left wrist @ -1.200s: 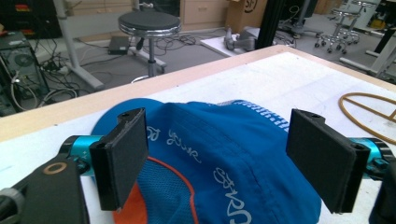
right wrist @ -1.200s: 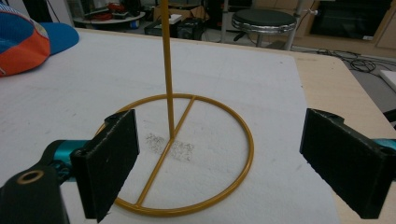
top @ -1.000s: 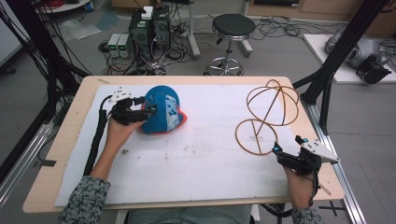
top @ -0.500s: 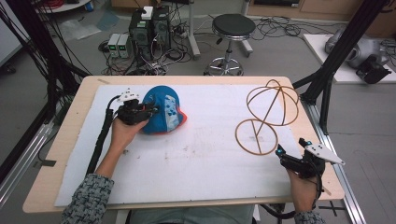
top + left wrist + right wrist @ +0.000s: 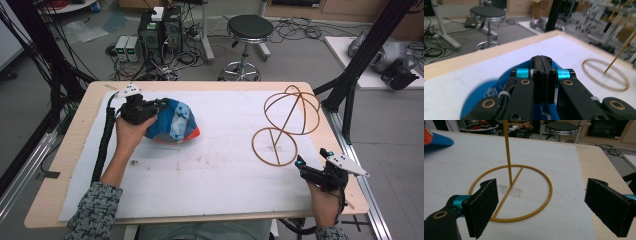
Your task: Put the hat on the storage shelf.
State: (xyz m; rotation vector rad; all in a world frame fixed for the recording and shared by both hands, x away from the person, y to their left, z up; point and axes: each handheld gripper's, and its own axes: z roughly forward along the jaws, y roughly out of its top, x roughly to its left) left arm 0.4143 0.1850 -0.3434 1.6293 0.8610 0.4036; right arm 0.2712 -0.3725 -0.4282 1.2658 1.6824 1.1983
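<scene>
A blue cap [image 5: 174,121] with white print and an orange brim edge lies tilted on the white mat, left of centre. My left gripper [image 5: 159,106] is at its left side, jaws pressed shut on the cap's fabric; in the left gripper view the gripper [image 5: 541,59] sits over the blue cap [image 5: 485,91]. A yellow wire hat stand [image 5: 290,111] rises from a flat ring base [image 5: 274,146] at the right. My right gripper [image 5: 300,165] hovers just in front of that base, open, and its own view has the gripper [image 5: 541,202] framing the ring base [image 5: 550,187] and upright rod [image 5: 507,152].
The white mat [image 5: 225,175] covers most of the wooden table [image 5: 65,165]. A black stool [image 5: 248,31] and computer boxes [image 5: 159,27] stand on the floor beyond the far edge. A black frame post [image 5: 350,85] stands off the table's right side.
The right gripper has drifted slightly toward the table's near right corner. The left hand and cap have barely shifted.
</scene>
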